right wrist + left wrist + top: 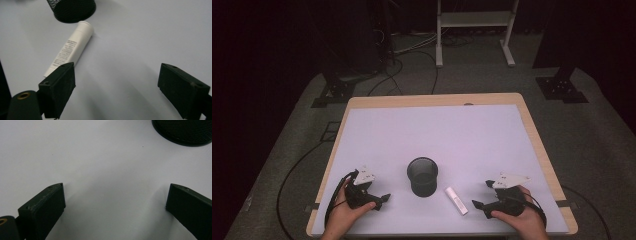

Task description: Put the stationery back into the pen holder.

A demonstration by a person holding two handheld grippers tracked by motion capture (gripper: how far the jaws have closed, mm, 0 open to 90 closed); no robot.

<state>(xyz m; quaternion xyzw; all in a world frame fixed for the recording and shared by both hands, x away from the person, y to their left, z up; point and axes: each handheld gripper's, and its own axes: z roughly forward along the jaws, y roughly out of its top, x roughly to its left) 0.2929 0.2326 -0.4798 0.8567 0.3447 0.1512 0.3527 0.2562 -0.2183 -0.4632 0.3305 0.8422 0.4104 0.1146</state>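
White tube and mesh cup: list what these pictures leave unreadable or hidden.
- White tube: its print is too small to read in the right gripper view; that gripper's jaw covers its near end.
- Mesh cup: cut off by the top edge in the left gripper view; its inside is too dark from above.

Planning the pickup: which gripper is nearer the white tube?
The right gripper: the white tube lies just beside its fingers, while the mesh cup separates it from the left gripper.

Bright tabletop, dark vignetted surroundings
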